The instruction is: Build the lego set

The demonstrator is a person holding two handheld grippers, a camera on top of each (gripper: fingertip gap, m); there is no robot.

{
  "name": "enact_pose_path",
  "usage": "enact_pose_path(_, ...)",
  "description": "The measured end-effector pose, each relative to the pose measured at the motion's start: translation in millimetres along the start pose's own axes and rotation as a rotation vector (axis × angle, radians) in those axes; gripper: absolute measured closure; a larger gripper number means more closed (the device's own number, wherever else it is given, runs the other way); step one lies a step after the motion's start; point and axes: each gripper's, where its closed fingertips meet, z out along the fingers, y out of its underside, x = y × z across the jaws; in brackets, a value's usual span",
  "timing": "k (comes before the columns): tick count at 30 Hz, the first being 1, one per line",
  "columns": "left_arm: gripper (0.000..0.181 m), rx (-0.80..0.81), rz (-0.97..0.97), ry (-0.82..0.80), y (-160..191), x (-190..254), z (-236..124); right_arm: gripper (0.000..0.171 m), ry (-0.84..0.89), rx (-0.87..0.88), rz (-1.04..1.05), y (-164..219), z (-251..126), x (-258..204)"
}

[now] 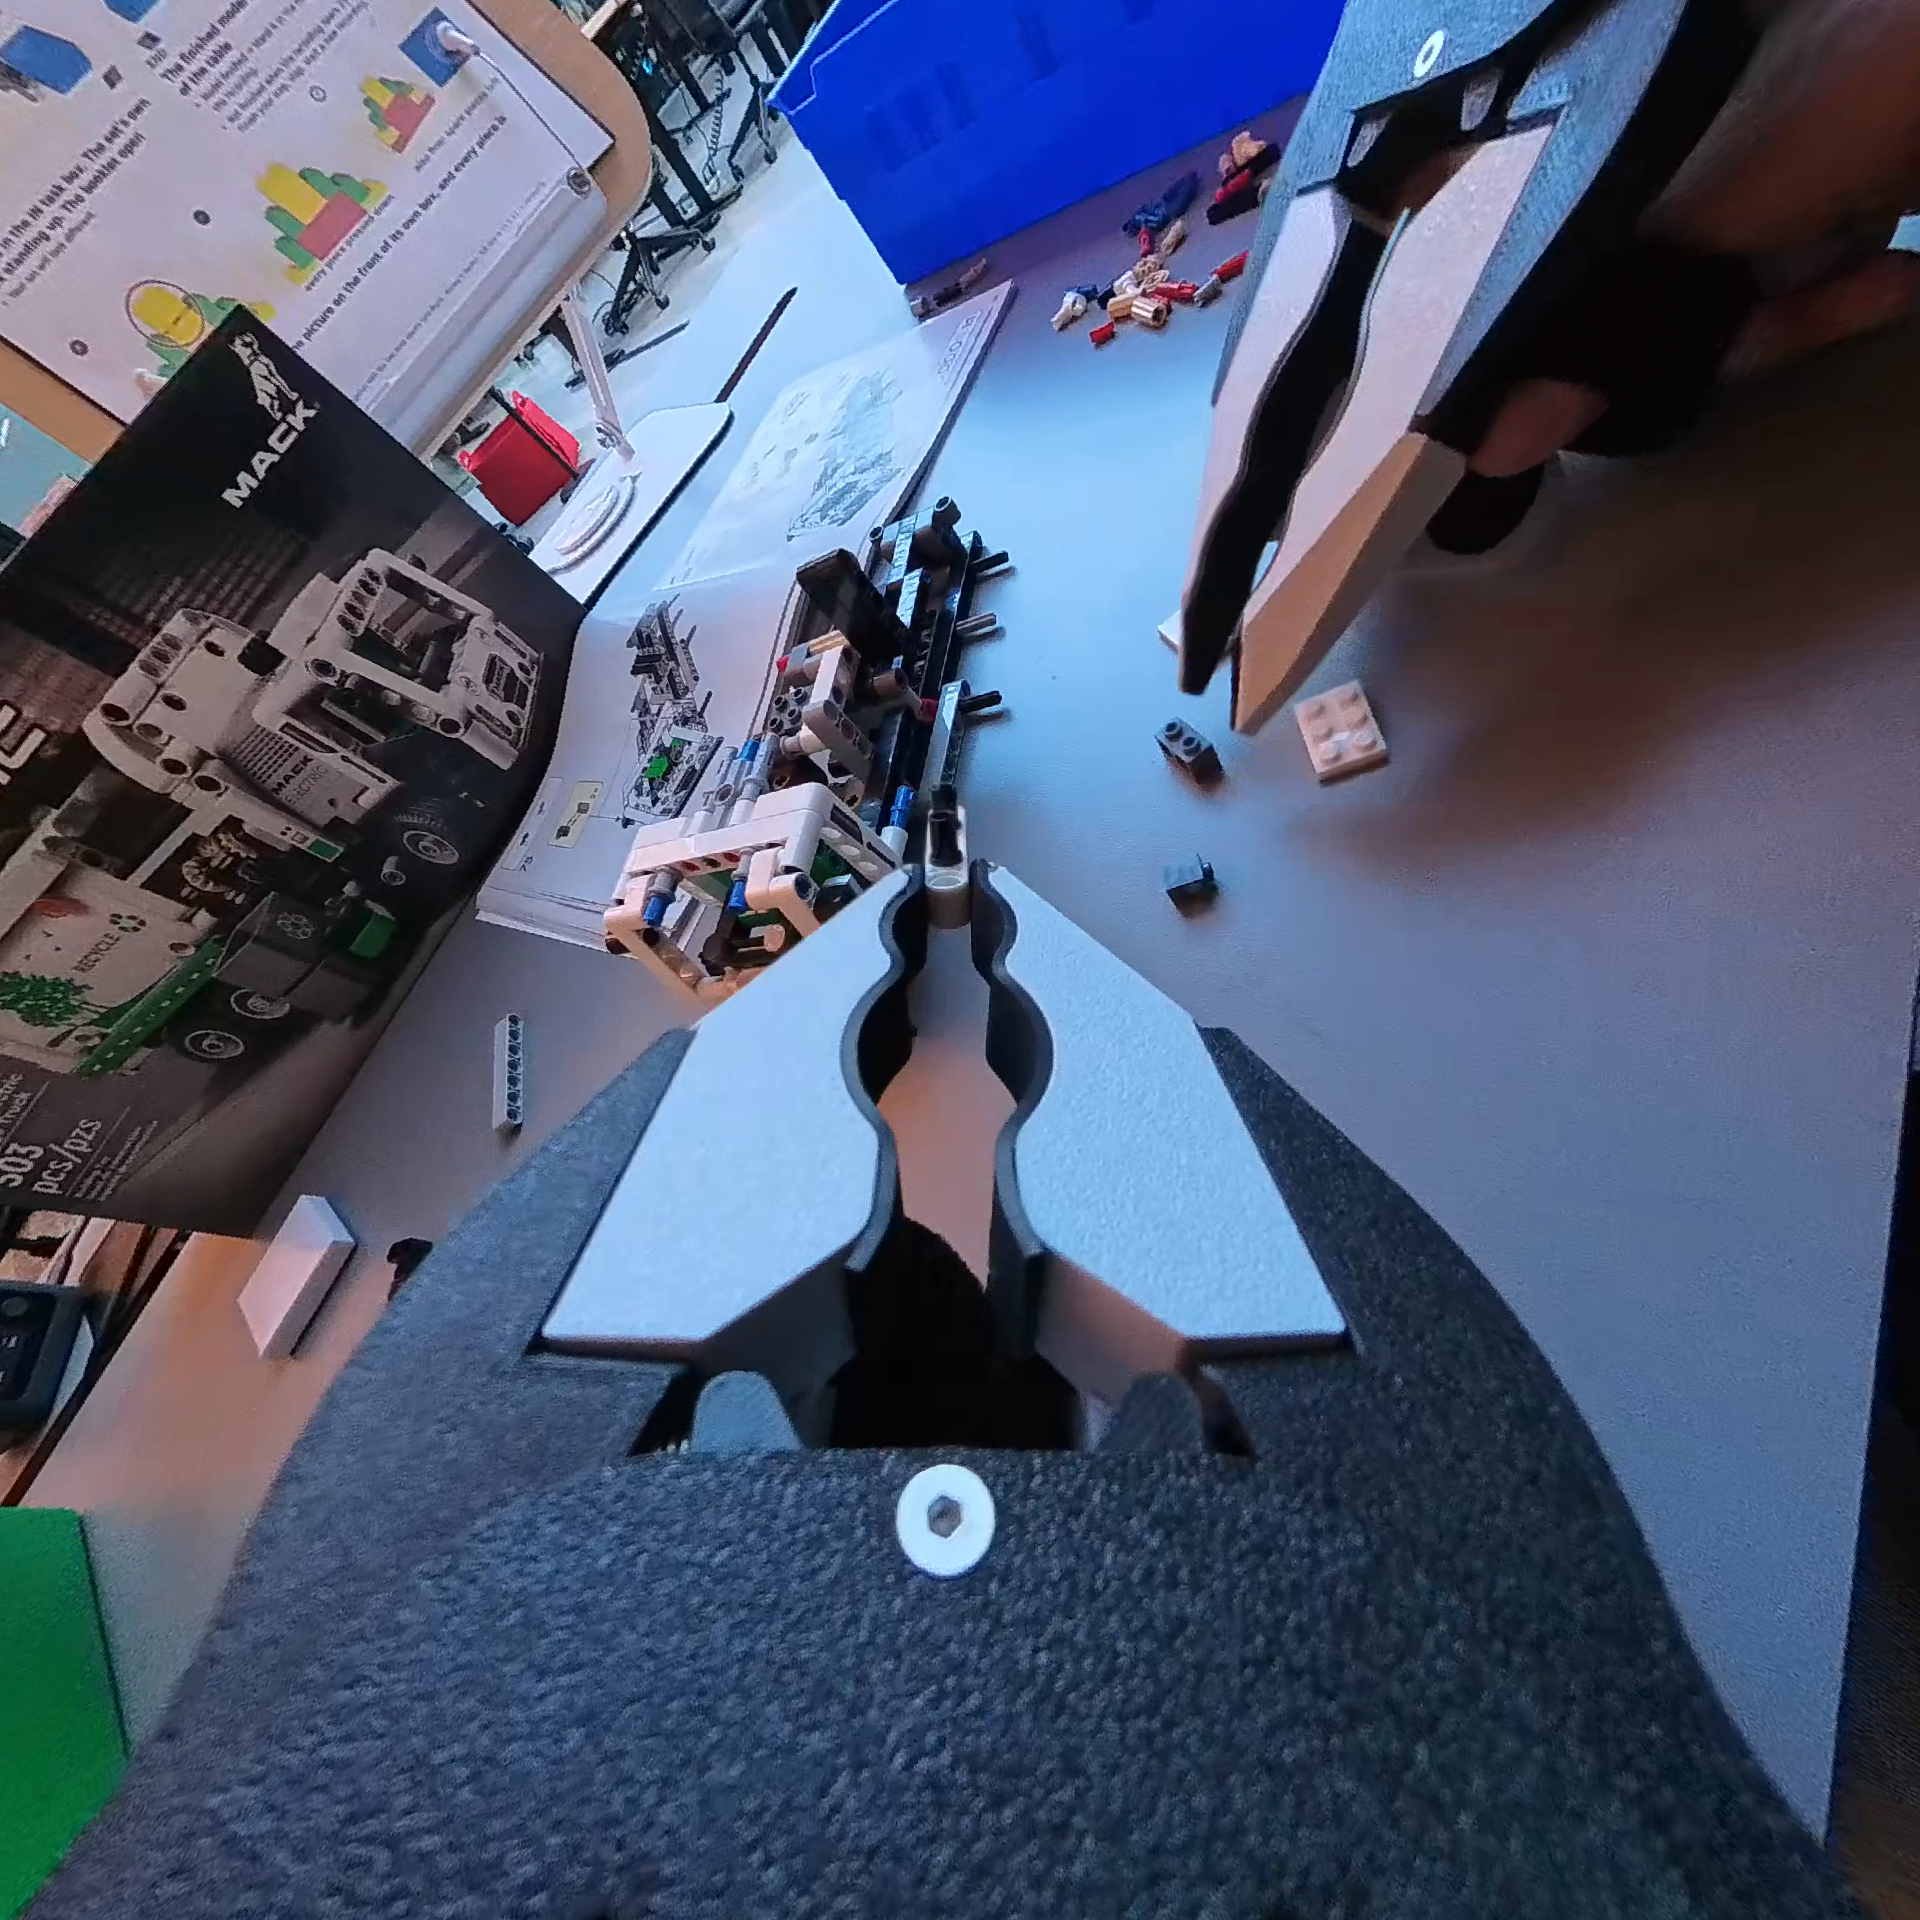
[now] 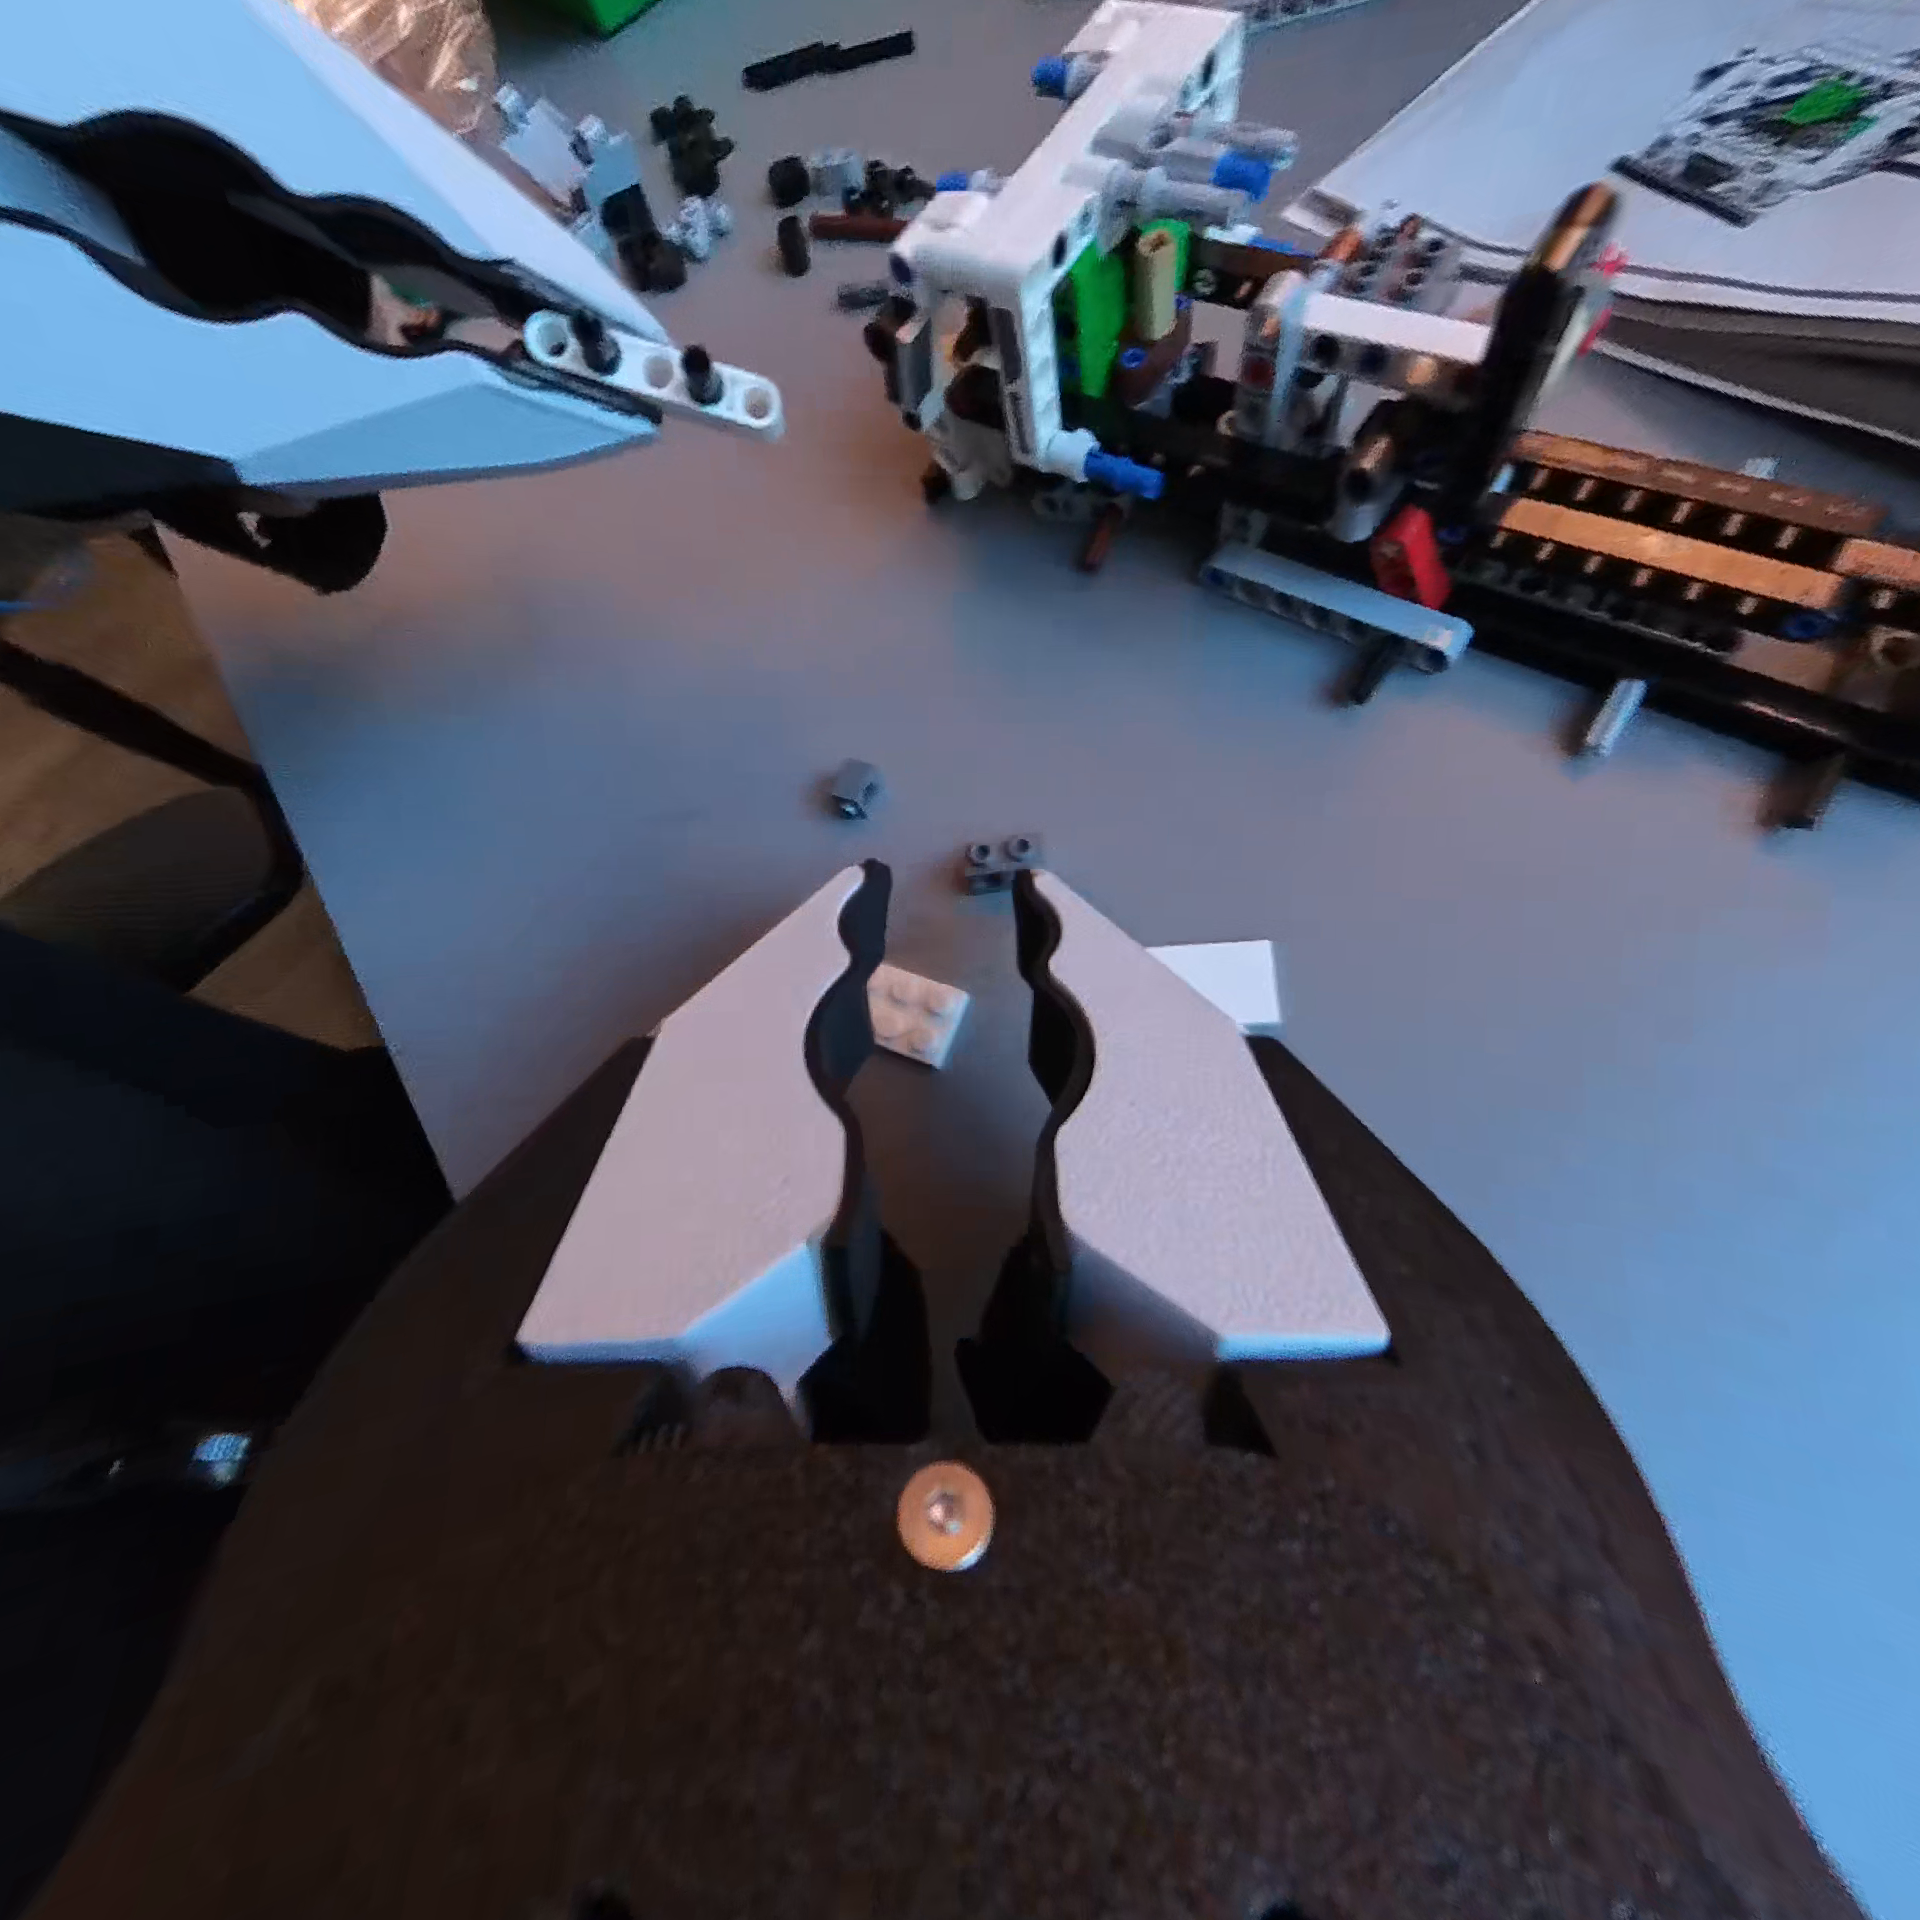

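My left gripper (image 1: 948, 878) is shut on a short white beam (image 1: 943, 873) with black pins in it. It holds the beam just right of the white front end of the part-built truck chassis (image 1: 831, 727). In the right wrist view the left gripper (image 2: 634, 384) holds the beam (image 2: 748, 400) in the air, left of the chassis (image 2: 1143, 312). My right gripper (image 2: 951, 883) is open and hangs low over the table. A tan 2x2 plate (image 2: 920, 1023) lies between its fingers. A dark grey small brick (image 2: 1000, 864) lies at its right fingertip. The right gripper also shows in the left wrist view (image 1: 1221, 696).
The set's box (image 1: 260, 779) stands at the left and the open instruction booklet (image 1: 831, 457) lies behind the chassis. A blue bin (image 1: 1039, 104) and scattered small pieces (image 1: 1153, 281) are at the back. A white tile (image 2: 1221, 982), a small grey piece (image 2: 854, 792) and a loose white beam (image 1: 509, 1070) lie on the table. The grippers' ends are close to 9 cm from one another.
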Motion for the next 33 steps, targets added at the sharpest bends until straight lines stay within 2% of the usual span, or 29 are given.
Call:
enact_pose_path(6,0.175,-0.011,0.012,0.014,0.1,6.0,5.5,0.144,0.049,-0.045,-0.019,2.6,7.8,6.6)
enact_pose_path(13,0.174,-0.002,0.019,0.043,1.5,7.7,12.5,0.143,0.170,-0.083,-0.139,6.7,13.1,9.8)
enact_pose_path(23,0.174,0.013,0.060,0.068,-2.8,7.6,22.8,0.156,0.209,-0.085,-0.166,6.6,12.8,12.8)
enact_pose_path(29,0.175,0.052,0.121,0.077,-13.4,14.8,42.1,0.156,0.216,0.026,-0.131,-5.1,-7.9,26.4)
enact_pose_path(33,0.175,0.089,0.316,0.024,-32.8,18.9,64.0,0.156,0.120,0.179,0.020,-19.9,-36.3,38.1)
